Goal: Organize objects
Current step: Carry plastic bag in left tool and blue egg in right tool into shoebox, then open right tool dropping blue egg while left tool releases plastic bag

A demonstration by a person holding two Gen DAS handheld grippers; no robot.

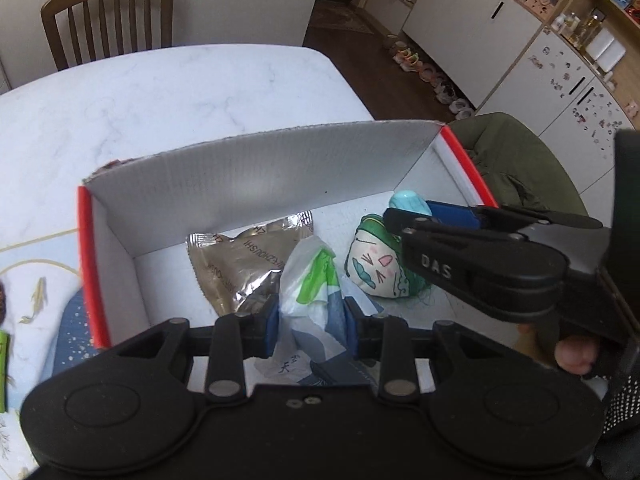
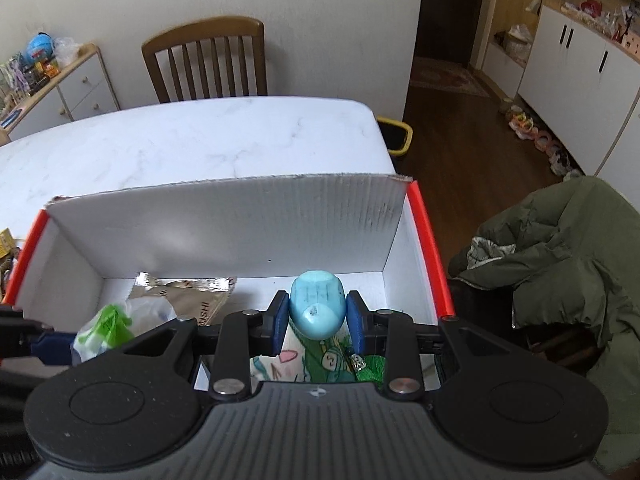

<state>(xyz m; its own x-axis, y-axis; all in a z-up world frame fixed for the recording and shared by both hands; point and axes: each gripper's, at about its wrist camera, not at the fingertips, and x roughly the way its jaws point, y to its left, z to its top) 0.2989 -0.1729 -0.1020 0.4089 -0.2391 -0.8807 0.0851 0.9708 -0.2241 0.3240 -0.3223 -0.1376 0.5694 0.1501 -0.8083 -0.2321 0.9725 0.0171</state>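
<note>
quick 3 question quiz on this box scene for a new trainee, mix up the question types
1. True or false: the left gripper is shut on a white and green plastic bag.
2. What does the right gripper hold? A) silver foil packet B) light blue egg-shaped object C) green-haired doll
3. Fill in: the foil packet lies inside the white box with the ___ rim.

Key
1. True; the jaws pinch the bag over the box.
2. B, the light blue egg-shaped object; the doll lies on the box floor.
3. Red.
</note>
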